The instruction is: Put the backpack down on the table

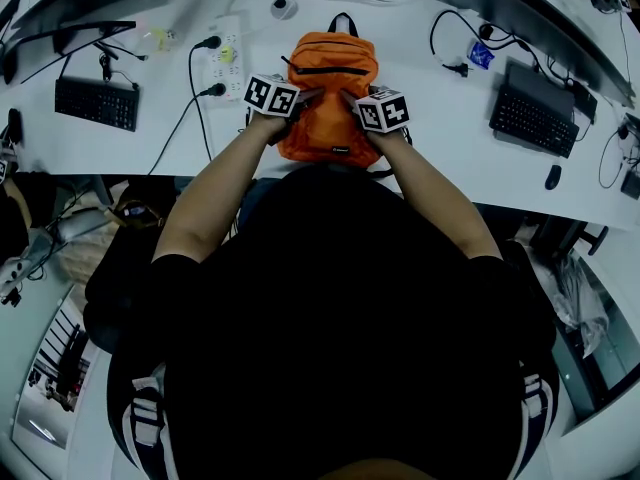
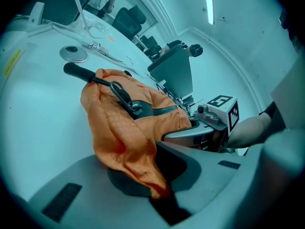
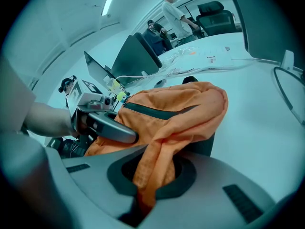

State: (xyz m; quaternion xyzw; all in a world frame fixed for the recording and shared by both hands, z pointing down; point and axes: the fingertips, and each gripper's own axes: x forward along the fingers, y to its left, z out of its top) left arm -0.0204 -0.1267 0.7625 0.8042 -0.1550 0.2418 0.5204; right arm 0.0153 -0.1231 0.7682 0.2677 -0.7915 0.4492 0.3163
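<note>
An orange backpack [image 1: 328,88] with a black zip and a black top handle sits on the white table [image 1: 400,68] in front of me. My left gripper [image 1: 292,116] is shut on a fold of the backpack's [image 2: 128,128] orange fabric at its left side. On the right side, my right gripper [image 1: 358,118] is shut on a fold of the same backpack [image 3: 176,118]. In the left gripper view the pinched fabric runs into the closed jaws of the left gripper [image 2: 162,194]. The right gripper [image 3: 143,199] pinches it likewise. Whether the bag's base rests fully on the table is hidden.
A white power strip [image 1: 226,63] with plugged cables lies left of the bag. A black keyboard [image 1: 97,103] is far left, another keyboard [image 1: 533,118] and a mouse [image 1: 553,177] at the right. Monitors stand along the back edge. People stand in the room behind [image 3: 174,13].
</note>
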